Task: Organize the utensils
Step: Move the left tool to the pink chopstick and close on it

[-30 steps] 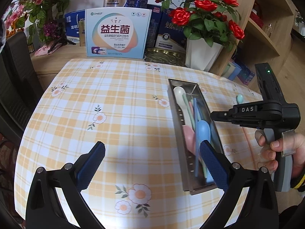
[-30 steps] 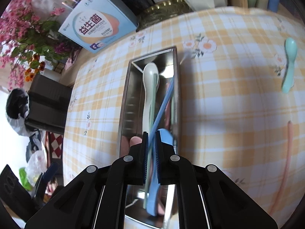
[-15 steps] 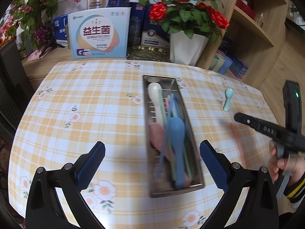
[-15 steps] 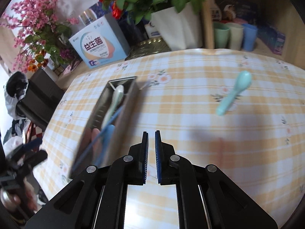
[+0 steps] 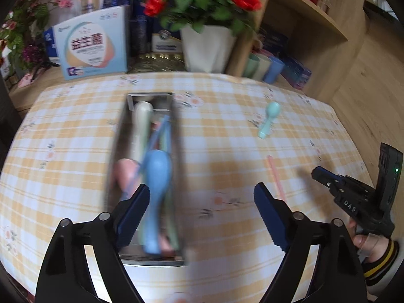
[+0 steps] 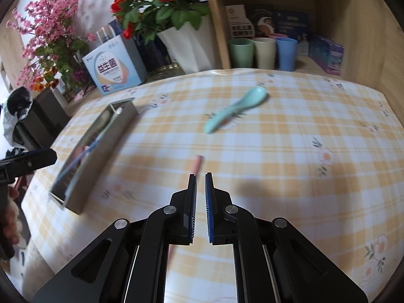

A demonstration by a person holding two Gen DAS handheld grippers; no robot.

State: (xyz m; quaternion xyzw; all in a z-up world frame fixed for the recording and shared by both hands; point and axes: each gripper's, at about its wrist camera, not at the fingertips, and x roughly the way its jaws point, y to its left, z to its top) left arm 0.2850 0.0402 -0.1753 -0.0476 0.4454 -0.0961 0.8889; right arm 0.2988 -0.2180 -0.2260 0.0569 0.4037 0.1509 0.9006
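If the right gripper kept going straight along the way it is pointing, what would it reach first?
Most likely the pink stick lying on the tablecloth: it sits just ahead of the right gripper, whose jaws are shut and empty. The green spoon lies further on; depth is uncertain.

Bright daylight, strong fisheye bending at dark edges, motion blur, soft shadows on tablecloth.

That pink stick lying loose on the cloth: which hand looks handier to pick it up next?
Probably the right. The right gripper points straight at the pink stick, whose end lies just ahead of its shut jaws. The left gripper, open, hangs partly over the tray.
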